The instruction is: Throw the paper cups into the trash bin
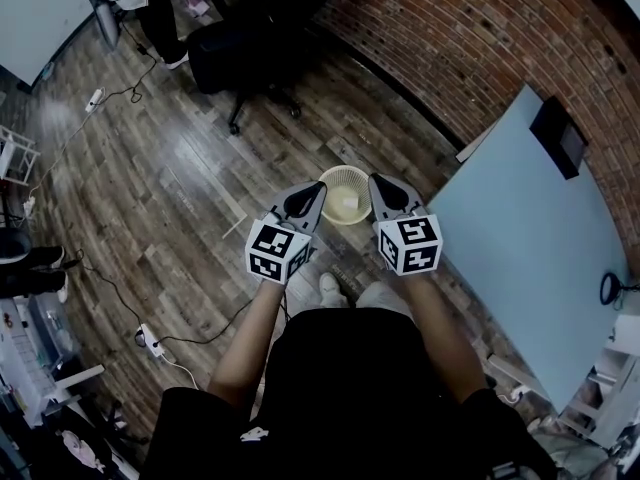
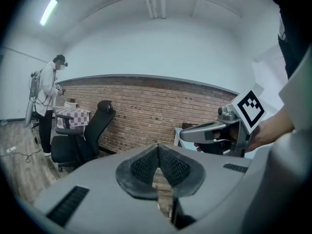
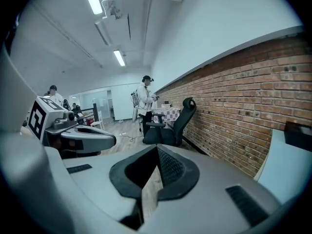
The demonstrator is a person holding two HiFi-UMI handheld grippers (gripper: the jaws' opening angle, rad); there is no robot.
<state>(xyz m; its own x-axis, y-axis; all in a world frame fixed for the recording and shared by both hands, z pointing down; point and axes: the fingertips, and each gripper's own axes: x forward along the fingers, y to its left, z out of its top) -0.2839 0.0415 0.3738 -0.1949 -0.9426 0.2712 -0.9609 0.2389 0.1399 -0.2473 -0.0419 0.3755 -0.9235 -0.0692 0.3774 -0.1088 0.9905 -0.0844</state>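
Observation:
A round cream trash bin (image 1: 345, 179) stands on the wooden floor just ahead of the person's feet, and a pale crumpled item (image 1: 346, 204), probably a paper cup, lies inside it. My left gripper (image 1: 316, 192) is held over the bin's left rim and my right gripper (image 1: 377, 181) over its right rim. Each is shut with nothing between its pads. The left gripper view shows its closed jaws (image 2: 157, 148) with the right gripper (image 2: 195, 133) beside them. The right gripper view shows its closed jaws (image 3: 157, 149) and the left gripper (image 3: 87, 138). Neither gripper view shows the bin.
A light blue table (image 1: 520, 238) stands to the right along a brick wall (image 1: 450, 28). A black office chair (image 1: 240, 58) stands farther off on the floor. Cables and a power strip (image 1: 150, 338) lie to the left. A person (image 2: 46, 96) stands by a checkered table.

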